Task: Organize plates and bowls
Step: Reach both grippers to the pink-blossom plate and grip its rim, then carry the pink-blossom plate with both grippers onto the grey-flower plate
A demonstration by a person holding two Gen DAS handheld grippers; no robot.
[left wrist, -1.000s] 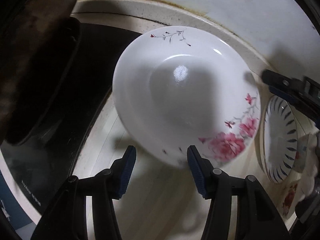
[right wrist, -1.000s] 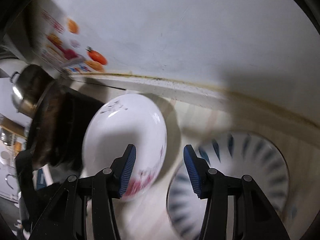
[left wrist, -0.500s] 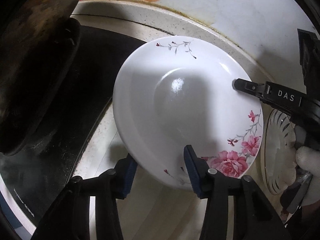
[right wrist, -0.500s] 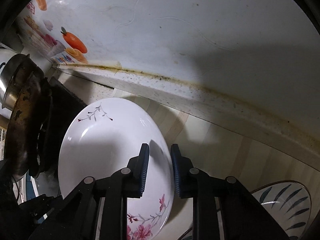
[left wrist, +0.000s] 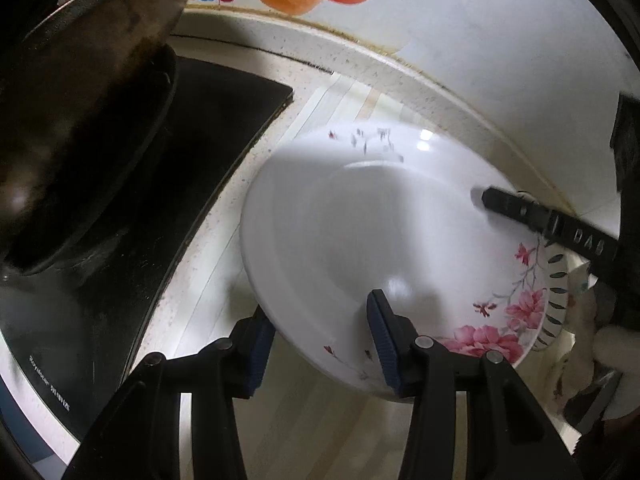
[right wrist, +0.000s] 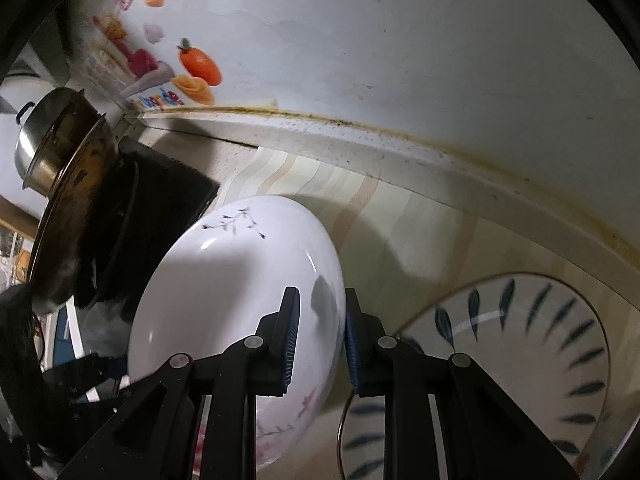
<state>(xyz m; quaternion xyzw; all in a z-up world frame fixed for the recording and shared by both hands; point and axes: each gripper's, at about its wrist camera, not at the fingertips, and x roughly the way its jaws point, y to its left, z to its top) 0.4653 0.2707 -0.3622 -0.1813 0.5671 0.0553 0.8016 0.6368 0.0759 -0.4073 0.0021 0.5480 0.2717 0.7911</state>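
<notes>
Right hand-held gripper point(right wrist: 320, 344) pinches the floral plate point(right wrist: 240, 300) by its rim, tilting it off the worktop point(right wrist: 420, 232); left hand-held gripper point(left wrist: 320, 340) straddles its six-o'clock edge, wide.

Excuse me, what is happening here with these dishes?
A person with two handheld grippers is tidying dishes on a kitchen counter. The right gripper is clamped on the rim of the white floral plate and holds it tilted. The left gripper straddles the near rim, jaws open. A blue-leaf plate lies beside it, and a wok sits on the stove.
</notes>
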